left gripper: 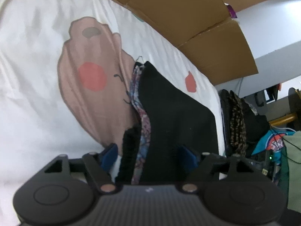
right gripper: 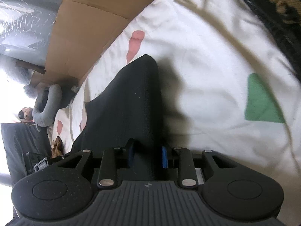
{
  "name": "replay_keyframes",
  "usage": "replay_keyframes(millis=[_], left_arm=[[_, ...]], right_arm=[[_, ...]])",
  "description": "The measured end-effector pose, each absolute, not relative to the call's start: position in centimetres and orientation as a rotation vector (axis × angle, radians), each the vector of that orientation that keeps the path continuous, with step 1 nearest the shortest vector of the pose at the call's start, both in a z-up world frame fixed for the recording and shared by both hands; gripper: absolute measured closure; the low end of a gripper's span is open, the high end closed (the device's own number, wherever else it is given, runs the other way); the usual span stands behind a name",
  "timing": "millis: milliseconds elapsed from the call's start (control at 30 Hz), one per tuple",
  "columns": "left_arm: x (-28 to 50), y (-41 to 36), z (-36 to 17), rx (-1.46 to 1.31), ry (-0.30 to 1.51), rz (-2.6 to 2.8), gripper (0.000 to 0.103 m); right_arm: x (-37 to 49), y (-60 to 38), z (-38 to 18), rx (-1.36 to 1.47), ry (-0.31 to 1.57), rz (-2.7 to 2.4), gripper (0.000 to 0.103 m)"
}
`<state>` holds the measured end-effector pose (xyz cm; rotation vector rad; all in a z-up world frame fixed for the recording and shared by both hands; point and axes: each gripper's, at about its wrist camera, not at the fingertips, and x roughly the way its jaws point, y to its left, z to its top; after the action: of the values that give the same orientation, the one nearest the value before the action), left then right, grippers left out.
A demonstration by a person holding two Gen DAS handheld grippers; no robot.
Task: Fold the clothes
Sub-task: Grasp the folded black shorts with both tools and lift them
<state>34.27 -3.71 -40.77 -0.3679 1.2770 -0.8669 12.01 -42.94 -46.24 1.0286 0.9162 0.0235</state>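
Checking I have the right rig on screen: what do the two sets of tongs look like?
Both match: the left tongs and right tongs have matte black ribbed bodies, two round black discs, black linkage bars with silver pins, and blue pads. No cables, sleeves or hands show.

White printed bed sheet (left gripper: 37, 103) under a black garment (left gripper: 169, 113), cardboard (left gripper: 188, 18) along its edge.

Soft daylight, blown-out left window glare, fisheye edges blurred.
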Motion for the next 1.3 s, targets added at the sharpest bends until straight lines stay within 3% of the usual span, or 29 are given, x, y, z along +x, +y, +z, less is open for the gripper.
replay_keyframes(millis=[67,133,200,300,467,533,600,700,833,867,900,1000,1300], left_arm=[[34.3,-4.0,-40.7,-0.352,1.274,-0.87,0.028],[34.3,-4.1,-40.7,-0.345,1.274,-0.858,0.054],[34.2,-4.2,-40.8,-0.353,1.28,-0.853,0.062],[33.5,-4.5,-39.7,-0.287,1.239,-0.862,0.066],[33.6,-4.6,-39.0,-0.262,1.243,-0.866,0.066],[33.7,-4.7,-39.3,-0.269,1.26,-0.852,0.061],[33.9,-4.7,-39.8,-0.288,1.281,-0.833,0.048],[34.0,-4.4,-40.5,-0.329,1.292,-0.827,0.045],[33.9,-4.5,-40.9,-0.365,1.295,-0.836,0.04],[33.8,-4.6,-40.8,-0.361,1.294,-0.835,0.044],[33.7,-4.8,-40.6,-0.347,1.292,-0.83,0.057],[33.3,-5.3,-40.0,-0.304,1.285,-0.814,0.065],[31.7,-5.1,-38.2,-0.261,1.304,-0.705,0.073]], right_arm=[[12.4,-42.7,-46.3,1.024,0.916,0.036,0.069],[12.8,-42.2,-46.0,0.995,0.921,0.049,0.072],[13.0,-42.0,-45.6,0.959,0.931,0.049,0.089],[13.1,-41.8,-44.8,0.926,0.929,0.049,0.094],[13.5,-41.6,-43.5,0.875,0.911,0.075,0.094],[13.6,-41.6,-43.6,0.867,0.923,0.075,0.093],[13.8,-41.6,-44.0,0.876,0.935,0.072,0.09],[14.0,-41.6,-44.8,0.895,0.951,0.067,0.081],[14.4,-41.4,-45.6,0.914,0.959,0.073,0.078],[14.5,-41.2,-45.6,0.912,0.96,0.075,0.078],[14.6,-41.1,-45.6,0.906,0.961,0.077,0.079],[14.9,-40.5,-45.2,0.851,0.979,0.064,0.089],[16.0,-38.2,-41.8,0.677,1.051,-0.011,0.096]])
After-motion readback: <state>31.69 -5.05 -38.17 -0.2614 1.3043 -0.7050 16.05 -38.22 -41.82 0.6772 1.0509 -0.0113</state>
